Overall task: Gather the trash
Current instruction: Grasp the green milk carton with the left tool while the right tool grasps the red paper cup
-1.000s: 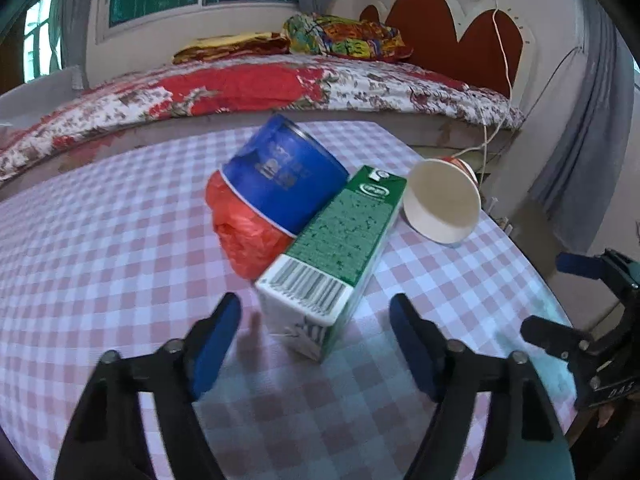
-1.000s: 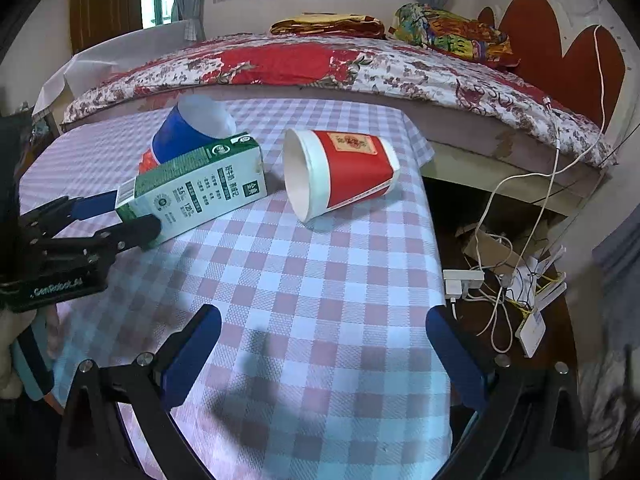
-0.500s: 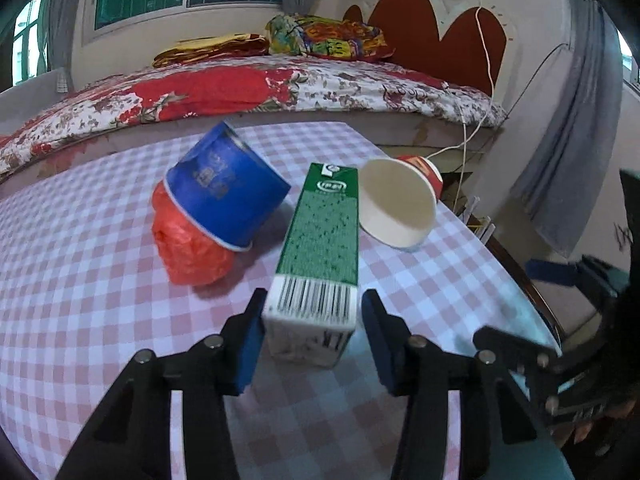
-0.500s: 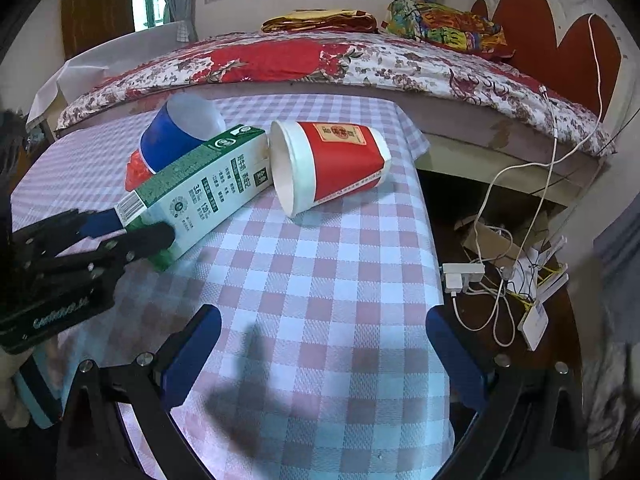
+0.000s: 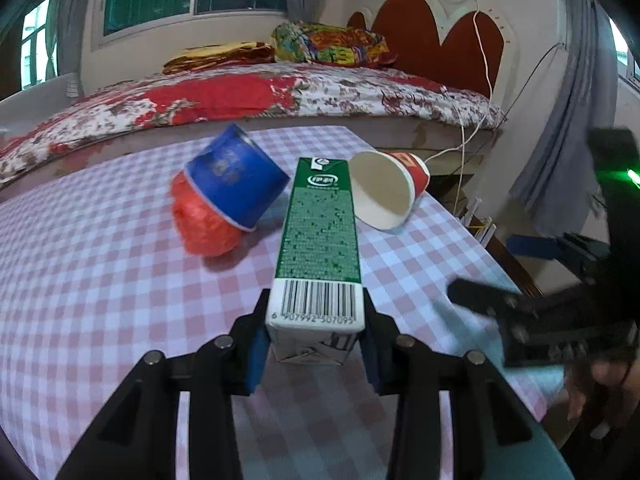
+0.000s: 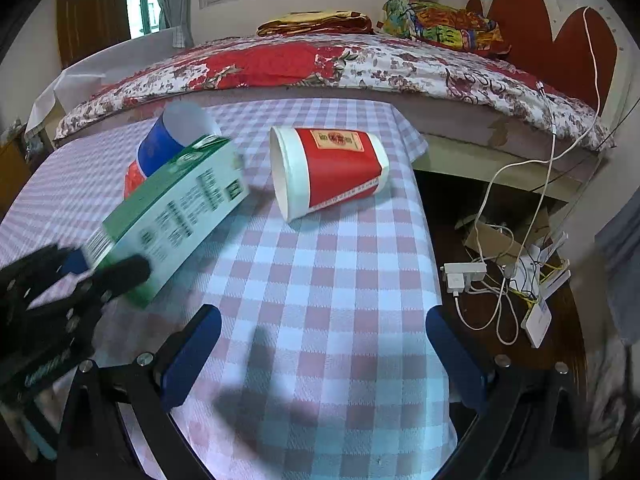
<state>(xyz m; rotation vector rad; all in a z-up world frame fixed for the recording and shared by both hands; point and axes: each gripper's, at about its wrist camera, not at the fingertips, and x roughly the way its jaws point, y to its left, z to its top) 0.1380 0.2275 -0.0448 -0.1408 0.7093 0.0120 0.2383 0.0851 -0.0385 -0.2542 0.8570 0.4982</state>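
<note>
— Where's the carton (image 5: 318,236) on that checked bench (image 5: 100,280)?

— Centre of the left wrist frame, long axis running straight up-frame away from the left claw (image 5: 314,344), barcode end between its pads.

— Gripped?

— Jaws are closing, pads pressing its sides. The right claw (image 6: 320,356), bottom of its own frame, gapes wide, empty, farther off.

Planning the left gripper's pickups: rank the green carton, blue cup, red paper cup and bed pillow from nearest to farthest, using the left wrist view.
1. Green carton: between the closing jaws of the left gripper.
2. Blue cup: ahead, left. Red paper cup: ahead, right. Too close to call.
3. Pillow: on the bed, beyond.
</note>
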